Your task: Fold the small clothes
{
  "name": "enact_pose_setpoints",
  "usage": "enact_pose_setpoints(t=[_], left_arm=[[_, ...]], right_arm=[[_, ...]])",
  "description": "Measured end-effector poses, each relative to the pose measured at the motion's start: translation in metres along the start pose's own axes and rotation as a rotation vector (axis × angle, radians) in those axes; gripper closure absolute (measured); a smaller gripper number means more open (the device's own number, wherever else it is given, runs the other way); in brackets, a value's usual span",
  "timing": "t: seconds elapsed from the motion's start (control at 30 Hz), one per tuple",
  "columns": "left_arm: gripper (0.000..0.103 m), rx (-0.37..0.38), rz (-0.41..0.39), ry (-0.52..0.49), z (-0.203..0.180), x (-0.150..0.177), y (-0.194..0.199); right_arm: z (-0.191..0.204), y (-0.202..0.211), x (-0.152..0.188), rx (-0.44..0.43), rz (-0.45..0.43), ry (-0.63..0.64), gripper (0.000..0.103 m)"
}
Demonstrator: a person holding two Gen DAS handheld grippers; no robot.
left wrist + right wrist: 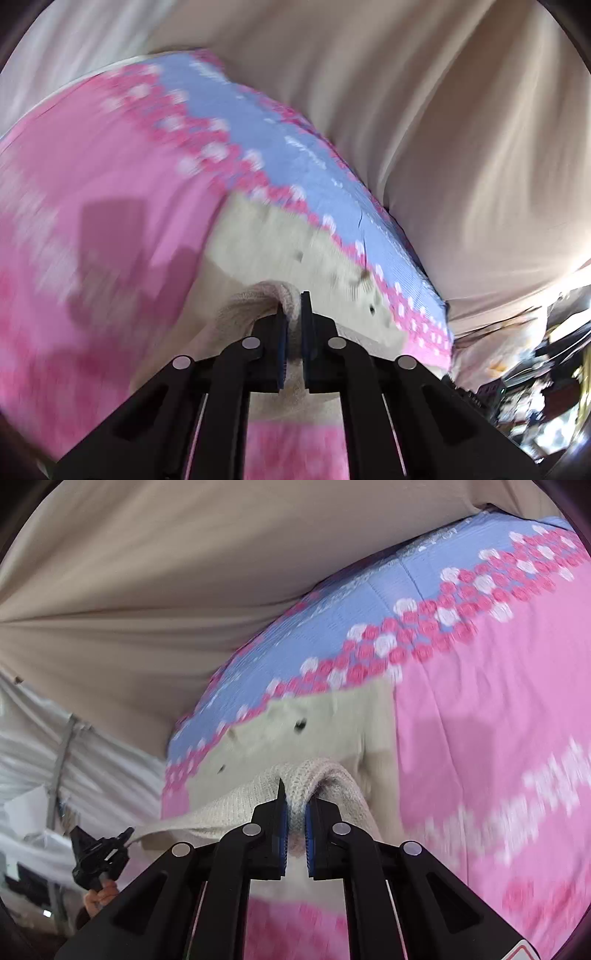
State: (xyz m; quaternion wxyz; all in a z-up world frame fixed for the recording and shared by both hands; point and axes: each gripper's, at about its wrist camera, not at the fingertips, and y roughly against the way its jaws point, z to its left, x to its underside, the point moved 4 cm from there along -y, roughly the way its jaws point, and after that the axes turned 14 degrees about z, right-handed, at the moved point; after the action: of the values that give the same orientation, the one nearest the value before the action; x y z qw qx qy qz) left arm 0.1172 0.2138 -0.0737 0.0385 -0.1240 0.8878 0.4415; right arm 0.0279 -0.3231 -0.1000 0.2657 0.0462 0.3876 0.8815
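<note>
A cream knitted garment is pinched at its folded edge by the right gripper and by the left gripper, and is stretched between the 2 above a pink floral bedsheet.

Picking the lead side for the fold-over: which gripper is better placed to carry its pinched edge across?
Neither clearly; lean right. Both the left gripper and right gripper are shut on the cream knitted garment. The right view is sharper and shows the stretched edge, the left gripper and open pink floral bedsheet.
</note>
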Motion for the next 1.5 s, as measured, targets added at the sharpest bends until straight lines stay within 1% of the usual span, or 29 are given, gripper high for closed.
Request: enact_pose_setpoints(t=[0.03,0.13,0.27,0.37,0.43,0.5,0.53,0.57,0.6,0.63,0.67,0.7,0.77,0.9,1.03,1.07,1.1,1.13,1.17,1.2,1.23,1.27,1.3,1.33,1.37,1.4,1.43,1.47,1.5], left_arm=[[0.098,-0.032,-0.004,-0.006,-0.001,-0.025,-0.019],[0.098,-0.070,-0.011,-0.007,-0.001,-0.069,-0.061],[0.098,-0.074,-0.017,0.018,0.006,-0.112,-0.110],[0.094,-0.134,-0.013,0.012,0.011,-0.124,-0.137],[0.091,-0.194,0.032,0.035,0.018,-0.129,-0.152],[0.087,-0.177,0.049,0.063,0.018,-0.129,-0.147],[0.076,-0.156,0.025,0.068,0.014,-0.128,-0.135],[0.068,-0.164,-0.015,0.043,0.007,-0.124,-0.119],[0.052,-0.188,-0.062,0.007,-0.002,-0.121,-0.103],[0.032,-0.208,-0.102,-0.028,-0.009,-0.117,-0.089],[0.021,-0.227,-0.146,-0.077,-0.019,-0.105,-0.068],[0.009,-0.231,-0.158,-0.102,-0.023,-0.095,-0.058],[0.009,-0.242,-0.141,-0.165,-0.027,-0.075,-0.054],[0.009,-0.309,-0.080,-0.214,-0.018,-0.040,-0.078],[0.010,-0.478,-0.045,-0.170,0.004,-0.049,-0.119],[0.013,-0.487,-0.035,-0.152,0.010,-0.054,-0.129],[0.026,-0.476,-0.029,-0.149,0.013,-0.057,-0.135],[0.057,-0.464,-0.010,-0.159,0.016,-0.062,-0.144],[0.077,-0.445,0.019,-0.164,0.018,-0.066,-0.149],[0.093,-0.417,0.036,-0.155,0.018,-0.069,-0.150],[0.094,-0.389,0.013,-0.147,0.014,-0.072,-0.142],[0.095,-0.372,-0.055,-0.166,0.004,-0.077,-0.125],[0.095,-0.379,-0.091,-0.183,-0.002,-0.081,-0.115],[0.094,-0.387,-0.107,-0.190,-0.005,-0.087,-0.110],[0.094,-0.392,-0.093,-0.184,-0.003,-0.091,-0.113],[0.092,-0.417,-0.058,-0.173,0.002,-0.096,-0.123],[0.092,-0.450,-0.020,-0.163,0.007,-0.098,-0.133],[0.091,-0.475,0.018,-0.155,0.012,-0.099,-0.144],[0.090,-0.474,0.026,-0.154,0.013,-0.097,-0.146]], right_arm=[[-0.005,-0.014,-0.012,0.001,0.003,-0.028,0.097],[-0.020,-0.047,-0.044,0.034,-0.003,-0.090,0.096],[-0.037,-0.077,-0.066,0.049,-0.036,-0.152,0.096],[-0.046,-0.097,-0.078,0.081,-0.021,-0.192,0.095],[-0.046,-0.102,-0.080,0.085,0.019,-0.218,0.092],[-0.029,-0.084,-0.078,0.082,-0.008,-0.170,0.087],[-0.019,-0.069,-0.074,0.079,-0.043,-0.125,0.084],[-0.011,-0.059,-0.069,0.084,-0.068,-0.096,0.082],[-0.002,-0.044,-0.060,0.121,-0.105,-0.063,0.064],[0.003,-0.034,-0.051,0.162,-0.135,-0.044,0.034],[0.012,-0.023,-0.036,0.233,-0.174,0.002,0.028],[0.017,-0.020,-0.028,0.272,-0.174,0.048,0.028],[0.019,-0.021,-0.007,0.374,-0.157,0.114,0.028],[0.003,-0.047,0.008,0.392,-0.075,0.091,0.028],[-0.012,-0.076,0.000,0.400,-0.024,0.070,0.028],[-0.014,-0.084,-0.006,0.391,-0.010,0.067,0.030],[-0.014,-0.092,-0.010,0.369,0.009,0.073,0.046],[-0.014,-0.098,-0.013,0.377,0.029,0.074,0.084],[-0.010,-0.101,-0.015,0.388,0.040,0.076,0.092],[-0.002,-0.093,-0.015,0.367,0.006,0.086,0.092],[0.007,-0.082,-0.017,0.345,-0.036,0.102,0.092],[0.017,-0.069,-0.018,0.339,-0.083,0.118,0.092],[0.021,-0.061,-0.021,0.338,-0.115,0.129,0.092],[0.018,-0.064,-0.025,0.345,-0.112,0.124,0.092],[0.010,-0.073,-0.030,0.358,-0.084,0.109,0.092],[-0.001,-0.089,-0.034,0.379,-0.024,0.093,0.087],[-0.016,-0.107,-0.036,0.439,0.050,0.072,0.085],[-0.022,-0.114,-0.035,0.462,0.071,0.067,0.086],[-0.016,-0.105,-0.034,0.455,0.027,0.071,0.086]])
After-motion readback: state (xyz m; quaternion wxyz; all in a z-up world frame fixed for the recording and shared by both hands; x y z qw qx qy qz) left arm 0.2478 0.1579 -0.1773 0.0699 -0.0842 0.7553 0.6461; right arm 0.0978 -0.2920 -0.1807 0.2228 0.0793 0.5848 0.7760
